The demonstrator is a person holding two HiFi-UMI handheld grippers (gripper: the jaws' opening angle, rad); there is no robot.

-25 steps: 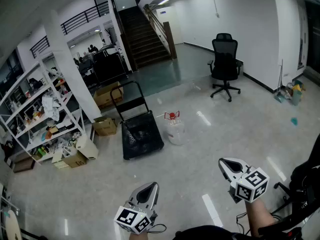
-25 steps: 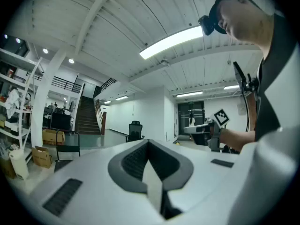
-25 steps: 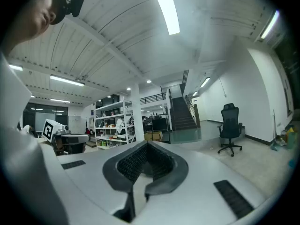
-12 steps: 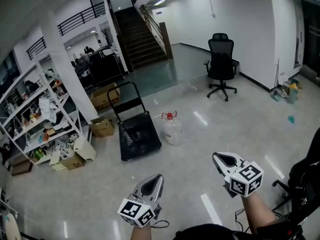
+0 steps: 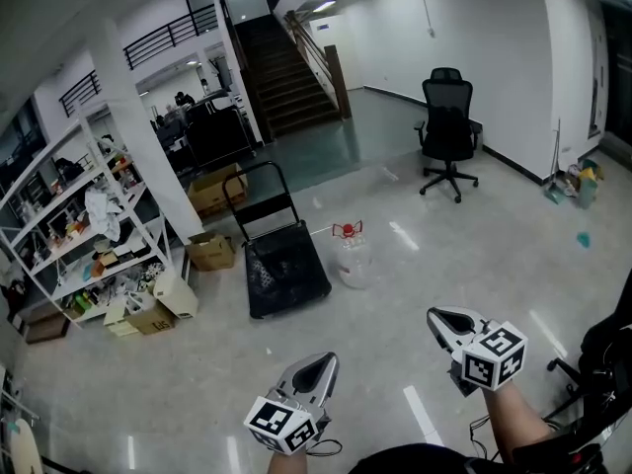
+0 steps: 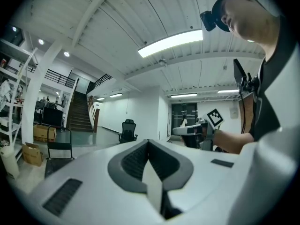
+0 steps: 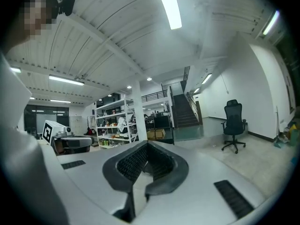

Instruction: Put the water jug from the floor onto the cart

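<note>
Both grippers sat low in the head view, held side by side above the pale floor (image 5: 513, 265) and well apart from the jug. On the left gripper (image 5: 324, 361) the 2 jaws were pressed together with nothing between them, which its own view (image 6: 148, 143) showed plainly. On the right gripper (image 5: 437, 318) the jaws were likewise closed and empty, as seen in its own view (image 7: 147, 147). Each carried its marker cube at the back, near the person's hand.

Ahead of them the water jug (image 5: 354, 261) stood upright on the floor, a translucent container with a red handle (image 5: 347, 230) on top. It stood just beside the right edge of the cart (image 5: 286, 273); whether the 2 touched could not be told. This cart was a black flat platform with its handle (image 5: 259, 192) raised at the far end, and its deck carried nothing.

Left of the cart were 2 cardboard boxes (image 5: 209, 251), with white shelving (image 5: 89, 235) crowded with goods beyond them. A black office chair (image 5: 449, 131) stood far off to the right, near the wall, and a dark staircase (image 5: 286, 72) rose at the back of the room.
</note>
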